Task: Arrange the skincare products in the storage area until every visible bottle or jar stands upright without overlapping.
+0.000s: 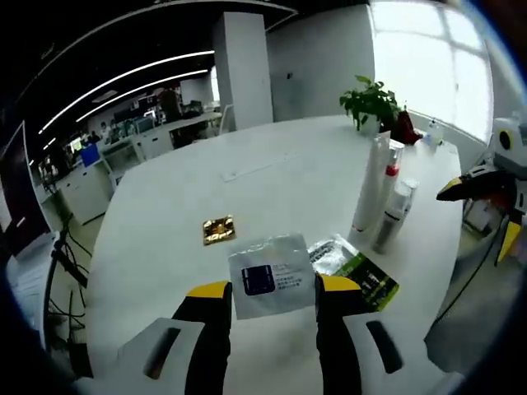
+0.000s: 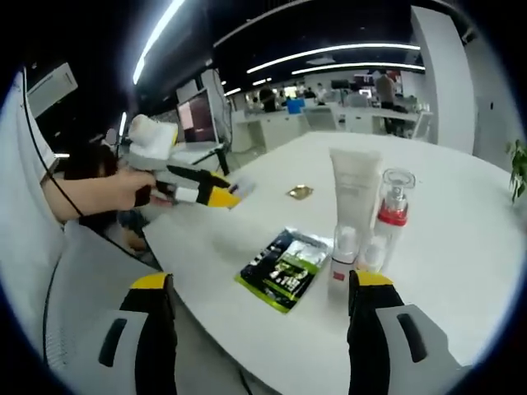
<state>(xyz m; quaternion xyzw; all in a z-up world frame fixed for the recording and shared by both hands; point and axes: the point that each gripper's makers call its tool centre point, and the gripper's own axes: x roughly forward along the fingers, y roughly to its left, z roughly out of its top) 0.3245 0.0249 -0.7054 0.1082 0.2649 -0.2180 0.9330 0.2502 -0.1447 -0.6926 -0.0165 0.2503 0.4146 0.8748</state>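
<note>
Pinching a thin, floppy white sachet (image 1: 270,276) by its near edge, the left claw (image 1: 272,300) lifts it off the bench (image 1: 272,189); right claw (image 2: 263,296) gapes before upright, tippable bottles (image 2: 362,222).

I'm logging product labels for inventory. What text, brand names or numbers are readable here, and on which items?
No text can be read.
White sachet held in the left claw: dark blue label with printed lines, too blurred.
Green sachet: pale print, too small.
White tube: no print that can be made out.
Gold packet: no legible marks.
</note>
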